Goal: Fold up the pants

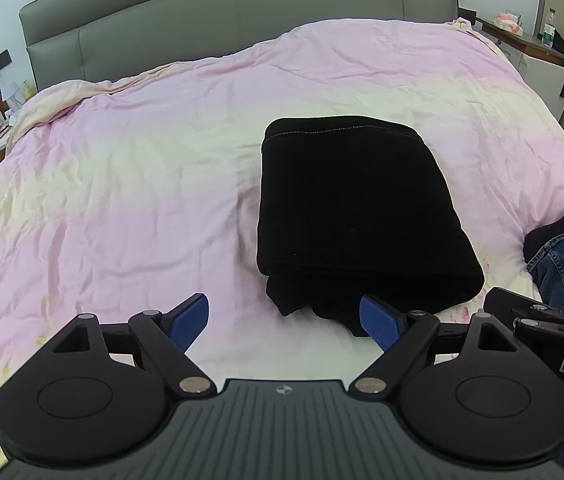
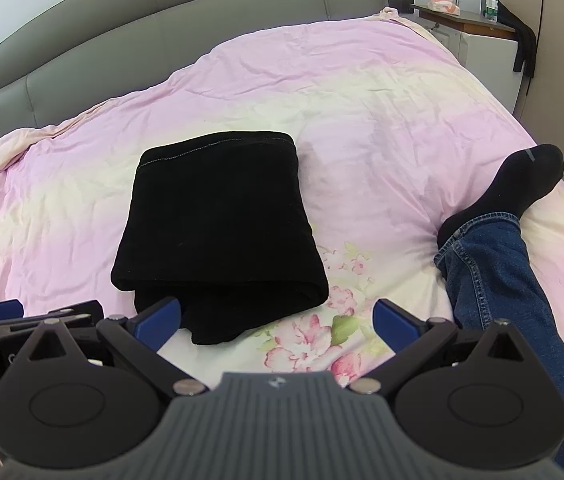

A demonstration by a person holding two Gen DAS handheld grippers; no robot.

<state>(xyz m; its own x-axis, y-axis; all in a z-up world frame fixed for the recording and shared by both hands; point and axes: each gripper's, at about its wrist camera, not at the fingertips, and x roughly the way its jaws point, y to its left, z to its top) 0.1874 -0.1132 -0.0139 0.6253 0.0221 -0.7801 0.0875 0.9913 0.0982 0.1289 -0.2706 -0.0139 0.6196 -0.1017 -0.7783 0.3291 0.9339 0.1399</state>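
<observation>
Now left gripper (image 1: 284, 322), right gripper (image 2: 277, 322) level, side by side, jaws wide, empty, near folded pants (image 1: 356, 208).

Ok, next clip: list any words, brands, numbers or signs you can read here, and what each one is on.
"DAS" in white, cut off by the frame edge: on the right gripper body, seen from the left wrist view.
Small round emblem, no letters: on the left gripper body.
Green label on the water bottle: too small to read.
Folded black pants: no readable label.
</observation>
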